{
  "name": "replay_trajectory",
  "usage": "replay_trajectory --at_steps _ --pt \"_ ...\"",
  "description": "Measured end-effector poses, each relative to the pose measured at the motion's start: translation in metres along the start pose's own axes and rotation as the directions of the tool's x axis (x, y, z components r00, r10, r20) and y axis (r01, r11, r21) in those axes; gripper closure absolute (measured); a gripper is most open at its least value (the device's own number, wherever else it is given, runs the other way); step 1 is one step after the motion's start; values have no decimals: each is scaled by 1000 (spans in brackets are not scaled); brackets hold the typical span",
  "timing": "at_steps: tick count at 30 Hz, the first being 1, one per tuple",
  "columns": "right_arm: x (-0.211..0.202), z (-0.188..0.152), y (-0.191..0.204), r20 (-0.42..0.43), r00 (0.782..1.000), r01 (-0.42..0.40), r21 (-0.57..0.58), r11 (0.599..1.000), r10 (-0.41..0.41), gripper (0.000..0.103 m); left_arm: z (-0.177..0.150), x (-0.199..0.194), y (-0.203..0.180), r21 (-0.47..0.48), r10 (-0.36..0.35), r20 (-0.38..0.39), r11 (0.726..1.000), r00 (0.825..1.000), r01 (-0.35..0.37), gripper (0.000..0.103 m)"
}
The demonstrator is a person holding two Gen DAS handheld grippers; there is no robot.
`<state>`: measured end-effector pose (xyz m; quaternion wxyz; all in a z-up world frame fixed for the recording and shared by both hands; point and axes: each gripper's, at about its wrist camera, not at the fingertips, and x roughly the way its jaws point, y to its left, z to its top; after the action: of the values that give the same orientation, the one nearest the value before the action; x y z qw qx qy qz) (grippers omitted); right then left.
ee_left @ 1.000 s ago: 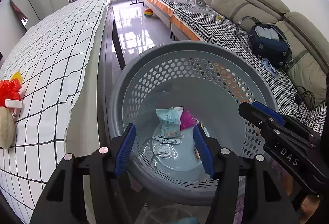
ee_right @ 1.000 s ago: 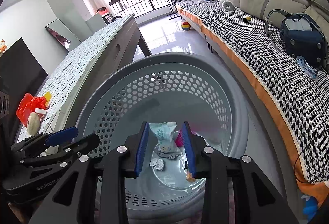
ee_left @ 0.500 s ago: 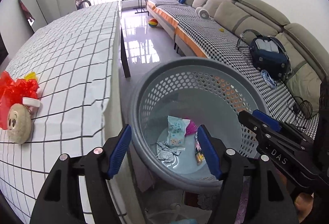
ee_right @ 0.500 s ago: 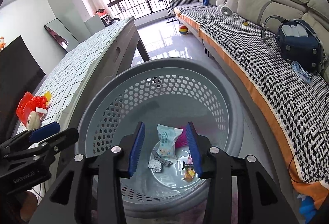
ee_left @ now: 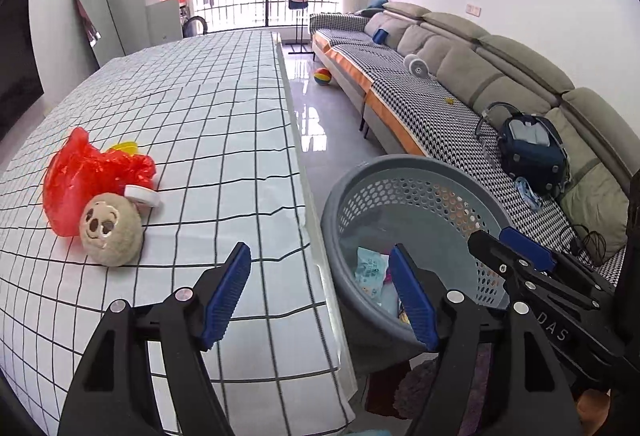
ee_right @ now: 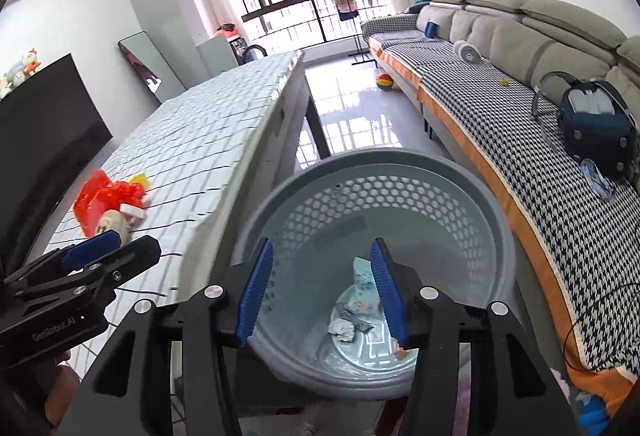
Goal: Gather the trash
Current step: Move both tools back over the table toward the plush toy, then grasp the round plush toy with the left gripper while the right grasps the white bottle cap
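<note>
Left wrist view. The left gripper (ee_left: pixel 320 292) has its jaws wide apart and holds nothing. It hangs over the near edge of the table (ee_left: pixel 224 139), which has a grid-pattern cloth. On the cloth, well to the left of the fingers: a crumpled red plastic bag (ee_left: pixel 86 175), a yellow scrap (ee_left: pixel 124 146) behind it, a white lid-like piece (ee_left: pixel 142 195) and a round plush toy (ee_left: pixel 110 232) touching the bag's near side. The grey perforated basket (ee_left: pixel 420 179) stands on the floor just beside the table edge; a pale blue wrapper (ee_left: pixel 370 270) lies inside. The right gripper (ee_left: pixel 516 256) shows at the lower right, over the basket.

Right wrist view. The right gripper (ee_right: pixel 320 292) is also empty, jaws apart, and looks straight down into the basket (ee_right: pixel 368 163). At the bottom lie the blue wrapper (ee_right: pixel 362 286), a crumpled foil scrap (ee_right: pixel 342 328) and other small bits. The left gripper (ee_right: pixel 108 246) is seen at the left over the table, pointing toward the red bag (ee_right: pixel 104 199).

Judgement: some trash is already in the basket and neither gripper carries any; the step in hand looks like the reach for the next piece on the table. The next move calls for carrying the open left jaws across to the red bag, closing on a bunched fold clear of the plush toy, then bringing it over the basket rim.
</note>
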<state>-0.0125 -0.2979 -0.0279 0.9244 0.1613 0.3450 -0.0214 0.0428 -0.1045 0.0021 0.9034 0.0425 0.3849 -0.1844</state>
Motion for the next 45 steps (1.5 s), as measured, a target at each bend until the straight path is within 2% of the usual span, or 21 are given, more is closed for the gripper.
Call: replay_trajectory --at_steps 8,12,20,27,34,40,45 --pt "1 -2 54 -11 998 -68 -69 995 67 53 -10 -26 52 -71 54 36 996 998 -52 30" --pt "3 -3 80 -16 996 -88 -116 989 87 49 -15 -35 80 -107 105 51 989 993 -99 29" --pt "18 -5 130 -48 991 -129 -188 974 122 49 -25 -51 147 -194 226 63 958 972 -210 27" --pt "37 -3 167 -93 987 -154 -249 956 134 47 -33 -52 191 -248 292 45 930 955 -272 25" --pt "58 1 195 -127 982 -168 -293 941 136 47 -35 -44 217 -276 312 20 915 950 -295 25" --pt "74 7 203 -134 983 -162 -303 939 126 47 -30 -32 215 -263 285 1 925 959 -274 25" --pt "83 14 195 -126 987 -134 -286 949 101 47 -25 -16 206 -261 221 -31 939 975 -222 25"
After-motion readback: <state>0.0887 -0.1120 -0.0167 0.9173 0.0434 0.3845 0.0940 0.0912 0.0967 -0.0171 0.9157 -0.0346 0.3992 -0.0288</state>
